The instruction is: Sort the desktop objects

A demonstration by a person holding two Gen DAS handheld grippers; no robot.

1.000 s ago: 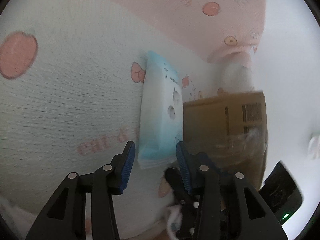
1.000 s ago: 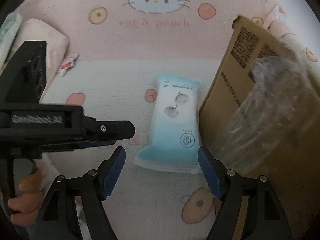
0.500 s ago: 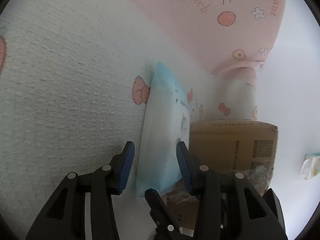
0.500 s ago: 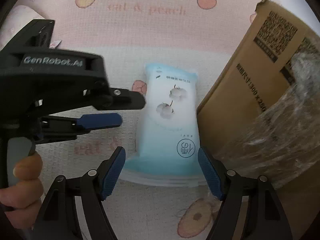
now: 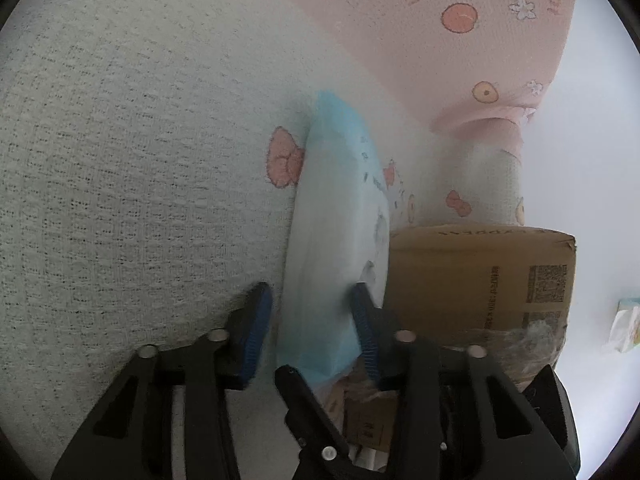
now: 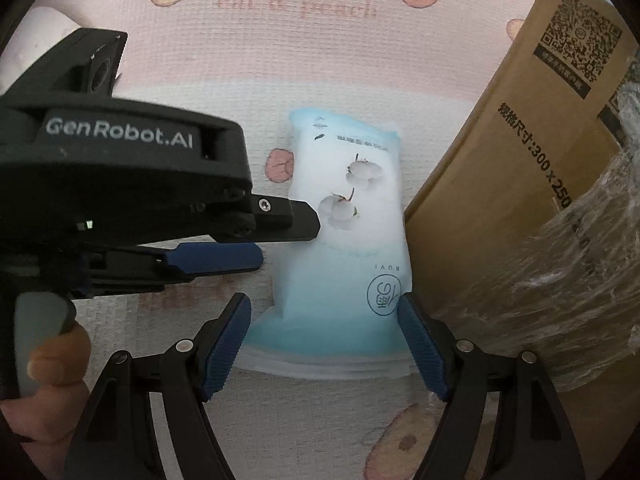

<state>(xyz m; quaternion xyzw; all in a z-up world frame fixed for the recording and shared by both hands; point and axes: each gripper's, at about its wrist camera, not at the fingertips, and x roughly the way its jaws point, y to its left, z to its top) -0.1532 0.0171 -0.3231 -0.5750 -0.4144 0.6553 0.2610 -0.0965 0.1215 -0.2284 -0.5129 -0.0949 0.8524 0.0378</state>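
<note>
A light blue and white tissue pack (image 6: 352,240) lies flat on a pink and white cartoon cloth (image 6: 296,56). My right gripper (image 6: 324,340) is open, its blue pads either side of the pack's near sealed end. My left gripper (image 6: 280,236) comes in from the left, turned on its side, open, one finger above the pack's left edge and one at cloth level. In the left wrist view the pack (image 5: 336,248) stands between the open left gripper's (image 5: 312,328) blue pads; contact is unclear.
A brown cardboard box (image 6: 532,168) with plastic wrap stands right of the pack, close to its edge; it also shows in the left wrist view (image 5: 480,272). A rolled pink cloth (image 5: 492,160) lies beyond it. A small white packet (image 5: 624,324) sits at far right.
My left gripper has moved in from the left until its fingers straddle the pack's edge. My right gripper has moved closer to the pack's near end. Both stay open.
</note>
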